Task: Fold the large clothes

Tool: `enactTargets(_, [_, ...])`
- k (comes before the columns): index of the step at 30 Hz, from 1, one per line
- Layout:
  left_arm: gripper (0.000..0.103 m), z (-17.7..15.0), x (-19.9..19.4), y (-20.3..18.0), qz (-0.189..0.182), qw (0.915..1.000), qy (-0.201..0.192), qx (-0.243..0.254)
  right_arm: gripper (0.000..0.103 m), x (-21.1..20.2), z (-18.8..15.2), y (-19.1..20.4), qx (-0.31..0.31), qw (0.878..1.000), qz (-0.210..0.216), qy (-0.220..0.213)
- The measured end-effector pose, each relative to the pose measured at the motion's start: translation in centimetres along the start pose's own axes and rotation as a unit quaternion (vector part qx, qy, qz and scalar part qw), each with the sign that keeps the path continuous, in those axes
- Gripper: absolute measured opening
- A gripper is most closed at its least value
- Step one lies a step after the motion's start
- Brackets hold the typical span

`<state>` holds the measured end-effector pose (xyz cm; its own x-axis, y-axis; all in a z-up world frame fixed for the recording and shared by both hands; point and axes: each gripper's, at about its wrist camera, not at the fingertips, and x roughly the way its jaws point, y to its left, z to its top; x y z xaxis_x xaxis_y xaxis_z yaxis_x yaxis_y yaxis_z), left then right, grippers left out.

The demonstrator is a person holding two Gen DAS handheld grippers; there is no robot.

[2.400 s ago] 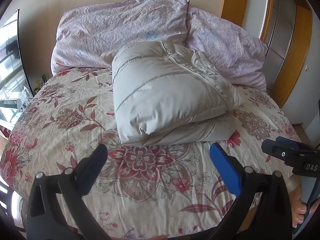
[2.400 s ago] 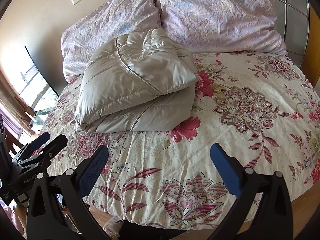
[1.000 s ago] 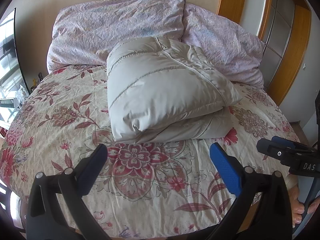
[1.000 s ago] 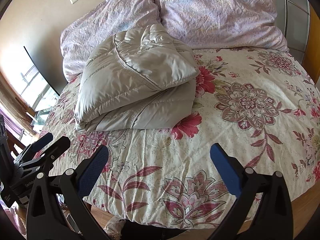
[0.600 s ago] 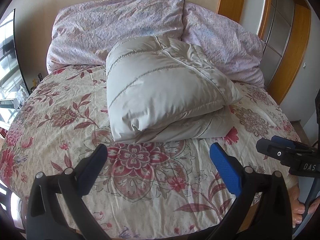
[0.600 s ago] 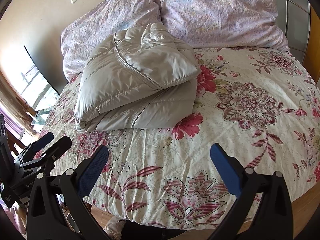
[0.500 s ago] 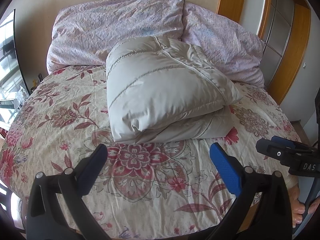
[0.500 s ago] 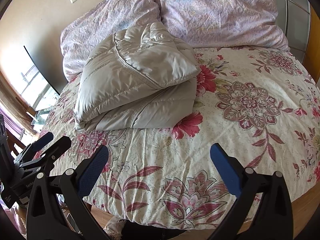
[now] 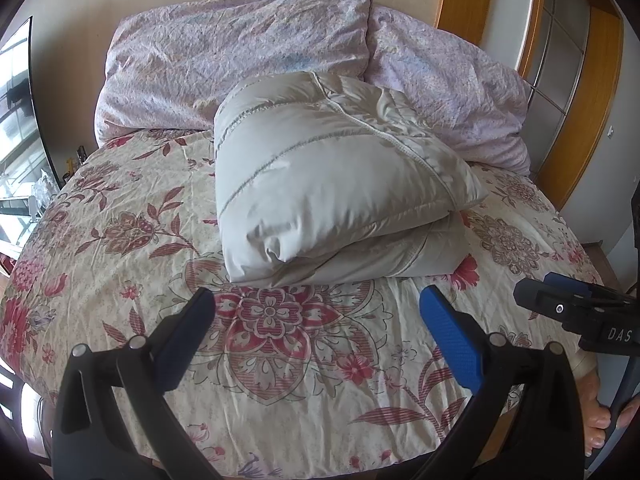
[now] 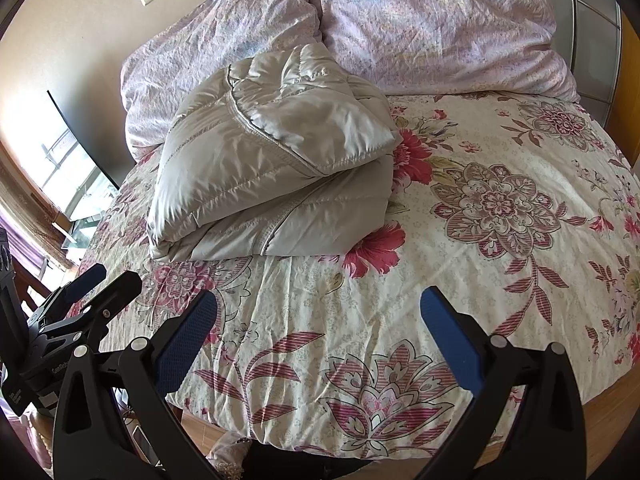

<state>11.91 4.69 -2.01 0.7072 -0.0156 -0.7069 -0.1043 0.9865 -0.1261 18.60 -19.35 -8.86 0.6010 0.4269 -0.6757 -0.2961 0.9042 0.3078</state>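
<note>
Folded grey padded jacket [image 9: 332, 184] on floral bed [image 9: 120, 216], against pink pillows [image 9: 240, 52]; left gripper [image 9: 316, 320] fingers [image 9: 450, 340] spread, empty.

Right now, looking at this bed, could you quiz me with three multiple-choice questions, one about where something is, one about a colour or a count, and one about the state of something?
1. Where does the jacket lie?
A. on the floor
B. on the bed, in front of the pillows
C. hanging on the door

2. What colour are the pads on the gripper fingers?
A. blue
B. yellow
C. white

3. What state is the jacket in?
A. spread out flat
B. held up in the air
C. folded into a thick bundle, with nothing gripping it

Answers:
1. B: it rests on the flowered sheet, its far edge up against the pillows.
2. A: blue pads show on the left gripper and the right gripper.
3. C: its layers lie stacked, and both grippers are open and apart from it.
</note>
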Motion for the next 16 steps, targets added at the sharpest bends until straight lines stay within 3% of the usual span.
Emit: enactTargets(16, [0.101,-0.07,0.10,0.21,0.001,1.0000,0.002,-0.001,0.102,0.06,-0.02,0.09,0.001,1.000,0.000,0.001])
